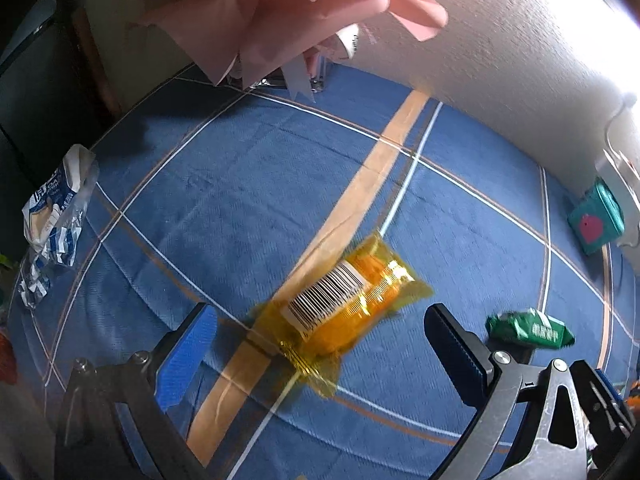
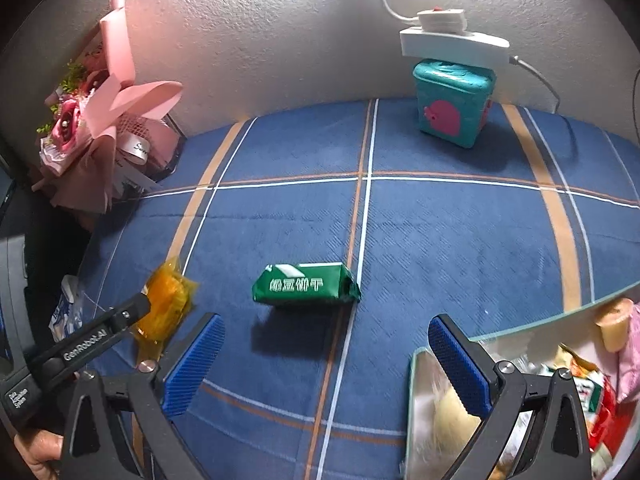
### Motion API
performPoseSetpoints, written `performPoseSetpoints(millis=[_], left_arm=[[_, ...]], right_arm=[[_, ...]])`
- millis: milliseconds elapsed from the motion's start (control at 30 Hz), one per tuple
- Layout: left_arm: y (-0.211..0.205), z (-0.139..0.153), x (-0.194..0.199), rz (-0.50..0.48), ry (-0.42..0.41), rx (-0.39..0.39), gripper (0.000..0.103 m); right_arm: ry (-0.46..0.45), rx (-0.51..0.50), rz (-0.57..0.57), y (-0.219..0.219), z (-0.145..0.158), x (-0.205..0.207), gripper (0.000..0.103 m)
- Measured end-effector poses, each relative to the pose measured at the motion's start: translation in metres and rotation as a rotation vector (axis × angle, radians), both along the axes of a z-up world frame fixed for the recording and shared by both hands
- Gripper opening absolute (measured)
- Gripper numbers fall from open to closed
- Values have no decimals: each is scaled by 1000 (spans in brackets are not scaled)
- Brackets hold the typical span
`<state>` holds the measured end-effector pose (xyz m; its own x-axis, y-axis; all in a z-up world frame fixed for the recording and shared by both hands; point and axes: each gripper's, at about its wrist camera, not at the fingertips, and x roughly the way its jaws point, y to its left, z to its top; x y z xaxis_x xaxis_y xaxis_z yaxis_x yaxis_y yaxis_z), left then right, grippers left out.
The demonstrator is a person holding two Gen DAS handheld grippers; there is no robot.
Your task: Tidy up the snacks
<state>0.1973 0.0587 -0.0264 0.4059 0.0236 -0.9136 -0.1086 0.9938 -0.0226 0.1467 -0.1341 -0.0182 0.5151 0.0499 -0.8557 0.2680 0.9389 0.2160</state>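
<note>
Both grippers gape empty: left gripper (image 1: pixel 320 344) straddles the orange packet (image 1: pixel 344 312) mid-frame; right gripper (image 2: pixel 326 346) should centre on the green packet (image 2: pixel 306 284) before closing.

Textured white wall (image 2: pixel 280 40), blue plaid cloth (image 2: pixel 440 240)

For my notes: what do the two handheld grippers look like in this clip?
Both look alike. The left gripper and right gripper each have two black fingers faced with blue ribbed pads, on grey metal linkage arms with silver pivot bolts. Seen from the right wrist view, the left one's black body carries white "GenRobot.AI" lettering.
</note>
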Motion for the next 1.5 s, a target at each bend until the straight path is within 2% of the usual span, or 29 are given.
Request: performPoseSetpoints(millis=[133,333,833,1067,1100,1133,1200,1267,1333,1400,1500], left_arm=[[3,-5,5,17,12,-21,103],[-5,-12,7,-7,26,-20,103],[-20,-20,12,-63,-2,70,103],[-30,-30,14,-95,4,80,96],[-31,-30,14,-99,3,83,92],[-32,-30,14,-105,1,86,82],[-34,-31,14,-109,1,88,72],[-35,-31,14,-116,3,88,64],[-35,-31,14,-120,2,81,48],[-34,-29,14,-120,-4,64,42],[-34,-26,13,-123,-15,56,41]], right_arm=[[16,16,-8,-2,-16,9,103],[15,34,21,2,-28,21,103],[19,-44,50,21,-45,39,103],[0,-60,49,27,-51,47,88],[-1,-66,51,27,-51,48,85],[-2,-70,53,28,-51,48,81],[-3,-76,48,27,-51,48,77],[-4,-69,43,25,-51,48,76],[-5,-65,41,23,-51,47,75],[-5,-64,39,22,-50,45,74],[-5,-62,40,21,-49,45,74]])
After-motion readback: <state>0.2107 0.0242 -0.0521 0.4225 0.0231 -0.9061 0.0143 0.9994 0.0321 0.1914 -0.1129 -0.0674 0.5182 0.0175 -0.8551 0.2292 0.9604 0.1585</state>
